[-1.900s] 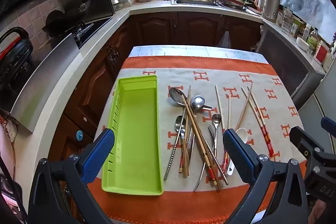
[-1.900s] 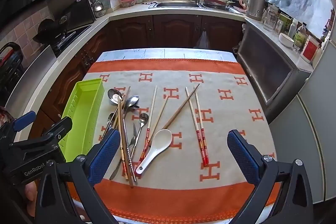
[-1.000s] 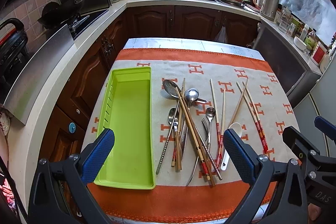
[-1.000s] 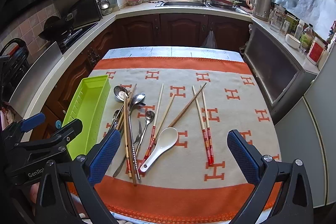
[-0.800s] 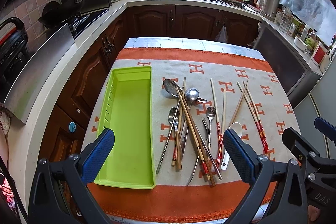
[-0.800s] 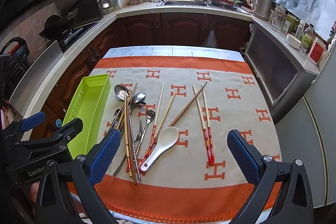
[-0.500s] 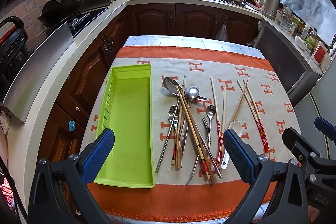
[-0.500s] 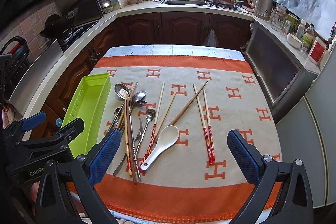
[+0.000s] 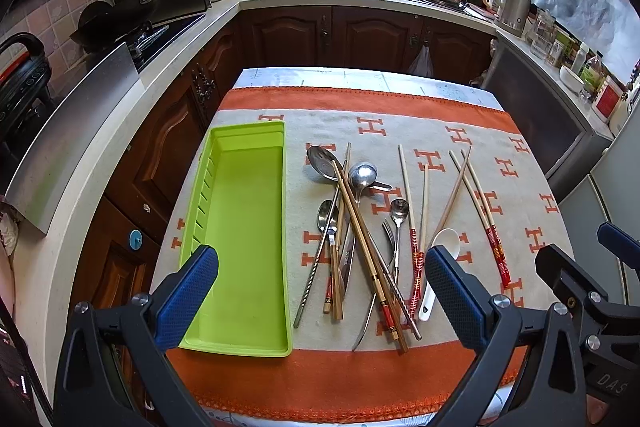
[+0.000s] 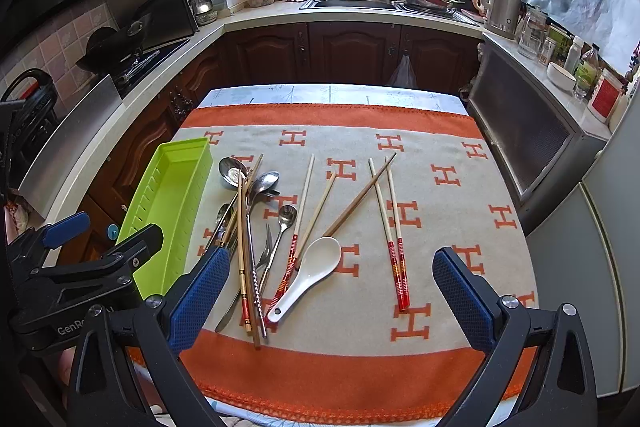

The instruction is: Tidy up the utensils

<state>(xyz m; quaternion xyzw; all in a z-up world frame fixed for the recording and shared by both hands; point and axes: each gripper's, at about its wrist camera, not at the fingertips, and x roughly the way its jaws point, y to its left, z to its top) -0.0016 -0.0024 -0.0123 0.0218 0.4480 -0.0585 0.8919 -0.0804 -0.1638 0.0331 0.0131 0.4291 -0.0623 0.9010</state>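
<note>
Nothing on the cloth (image 10: 460, 195) has moved since a moment ago; only my two views have slid a tiny bit. Both claws hang low above the near edge of the table. My left claw (image 9: 320, 293) is wide open and holds nothing, with its blue pads (image 9: 188, 291) far apart at the bottom of the left view. My right claw (image 10: 330, 293) is wide open too, and it is also holding nothing. In the left view the green tray (image 9: 240, 227) lies left of center with nothing in it. Just right of the tray is a crossed pile of metal spoons (image 9: 362, 175), a fork (image 9: 390, 233) and wooden chopsticks (image 9: 360, 239), all touching each other. Two red-tipped chopsticks (image 10: 394, 239) lie side by side right of center in the right view, apart from the pile. One white spoon (image 10: 310, 269) lies near the middle bottom of that view, its handle close to my left pad there.
</note>
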